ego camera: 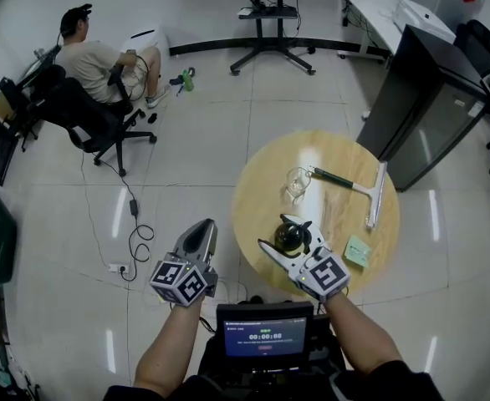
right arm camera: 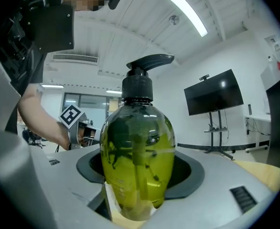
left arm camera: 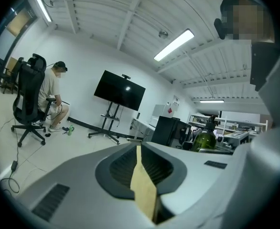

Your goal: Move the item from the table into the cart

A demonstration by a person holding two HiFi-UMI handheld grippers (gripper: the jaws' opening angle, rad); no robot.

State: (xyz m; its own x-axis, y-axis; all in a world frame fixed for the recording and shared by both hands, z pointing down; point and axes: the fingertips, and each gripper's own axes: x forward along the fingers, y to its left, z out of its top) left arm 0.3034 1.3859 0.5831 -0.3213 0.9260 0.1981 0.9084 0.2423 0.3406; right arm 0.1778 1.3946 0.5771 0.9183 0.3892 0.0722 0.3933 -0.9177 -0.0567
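Observation:
A round green pump bottle [ego camera: 292,236] with a black pump head hangs above the near edge of the round wooden table [ego camera: 329,170]. My right gripper [ego camera: 288,242] is shut on its lower body. In the right gripper view the bottle [right arm camera: 137,161] stands upright and fills the space between the jaws of the right gripper [right arm camera: 139,187]. My left gripper [ego camera: 201,230] is off the table's left side, over the floor, shut with nothing in it. In the left gripper view the left gripper [left arm camera: 137,149] has its jaws together, and the bottle [left arm camera: 204,138] shows to the right.
On the table lie a squeegee [ego camera: 364,192], a clear glass object [ego camera: 298,182] and a small green pad [ego camera: 358,251]. A device with a lit screen [ego camera: 264,334] sits just below my arms. A person [ego camera: 94,63] sits on an office chair at far left. A black cabinet [ego camera: 433,107] stands at right.

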